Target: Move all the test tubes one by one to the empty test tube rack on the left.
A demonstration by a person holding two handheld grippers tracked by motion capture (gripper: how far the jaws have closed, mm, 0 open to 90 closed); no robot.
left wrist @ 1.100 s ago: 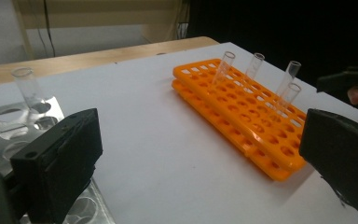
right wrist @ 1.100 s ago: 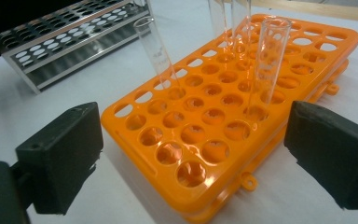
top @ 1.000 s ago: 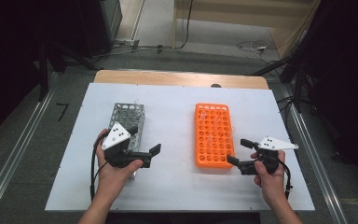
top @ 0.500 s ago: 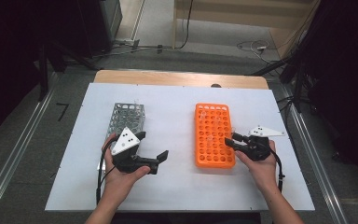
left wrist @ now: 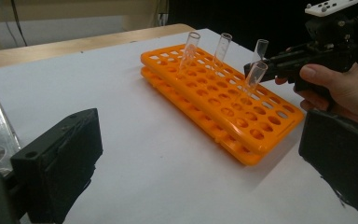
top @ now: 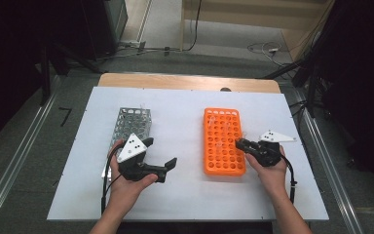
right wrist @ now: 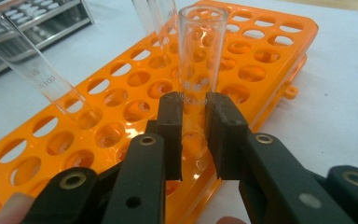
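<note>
At the right edge of the orange rack, a little right of centre in the high view, the right gripper has just closed its jaws on a glass tube that stands upright in one of the rack's holes. In the right gripper view the 2 black pads press the tube's lower part from either side, with its open mouth near the top centre of the frame. The step in hand looks like the pick-up of this tube; the likely next move is a straight lift, so the glass clears its hole without dragging on the rack, and then perhaps a carry toward the metal rack at left centre, though that is only a guess. At least 3 other tubes stand in the orange rack toward the upper middle of the left gripper view. The left gripper, lower left of centre in the high view, is wide open and holds nothing, hovering above the white table just beside the metal rack.
</note>
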